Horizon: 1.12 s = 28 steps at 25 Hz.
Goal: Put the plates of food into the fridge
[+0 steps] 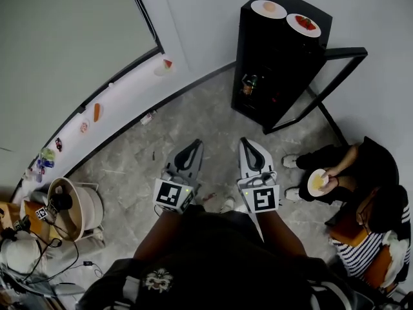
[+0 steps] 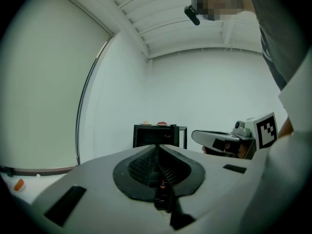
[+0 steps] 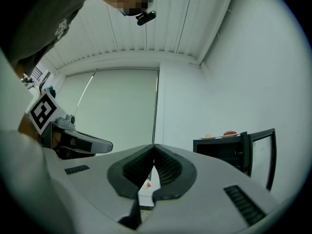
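Two plates [image 1: 257, 6] sit on the fridge [image 1: 274, 53], well apart from the fingers [image 1: 191, 152].

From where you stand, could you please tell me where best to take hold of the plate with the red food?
The plate with red food lies flat on top of the fridge, food heaped mid-plate, so only the rim is free. Probably grip the rim on the side facing you, coming in level from the fridge's front.
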Each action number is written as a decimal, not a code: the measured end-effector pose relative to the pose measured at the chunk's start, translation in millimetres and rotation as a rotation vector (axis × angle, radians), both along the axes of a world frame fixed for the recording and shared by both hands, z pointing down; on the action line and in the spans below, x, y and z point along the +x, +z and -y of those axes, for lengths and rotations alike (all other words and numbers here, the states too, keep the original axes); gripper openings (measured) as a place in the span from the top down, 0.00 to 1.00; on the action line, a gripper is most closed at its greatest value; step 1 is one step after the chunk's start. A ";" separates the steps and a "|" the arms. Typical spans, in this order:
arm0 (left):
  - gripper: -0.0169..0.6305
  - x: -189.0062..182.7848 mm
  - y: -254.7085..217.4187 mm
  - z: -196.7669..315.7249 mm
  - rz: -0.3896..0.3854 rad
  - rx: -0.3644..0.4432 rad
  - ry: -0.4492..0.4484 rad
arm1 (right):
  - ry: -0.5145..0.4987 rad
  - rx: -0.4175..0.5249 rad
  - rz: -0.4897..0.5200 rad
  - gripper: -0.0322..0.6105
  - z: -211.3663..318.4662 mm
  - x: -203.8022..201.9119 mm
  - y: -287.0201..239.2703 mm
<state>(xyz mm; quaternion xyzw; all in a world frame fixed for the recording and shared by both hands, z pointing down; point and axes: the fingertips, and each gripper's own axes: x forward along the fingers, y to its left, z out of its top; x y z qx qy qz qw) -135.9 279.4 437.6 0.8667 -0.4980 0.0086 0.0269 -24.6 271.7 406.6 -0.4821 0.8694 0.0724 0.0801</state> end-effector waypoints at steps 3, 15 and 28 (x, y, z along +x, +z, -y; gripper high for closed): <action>0.91 10.7 -3.6 8.2 0.009 -0.006 0.009 | -0.006 -0.002 0.002 0.91 7.7 6.2 0.2; 0.91 0.2 4.1 88.7 0.002 -0.012 0.077 | 0.038 -0.004 -0.014 0.91 80.1 -13.1 0.8; 0.91 -36.0 -6.4 195.4 -0.055 0.000 0.219 | 0.141 0.014 -0.077 0.91 163.9 -61.1 -9.3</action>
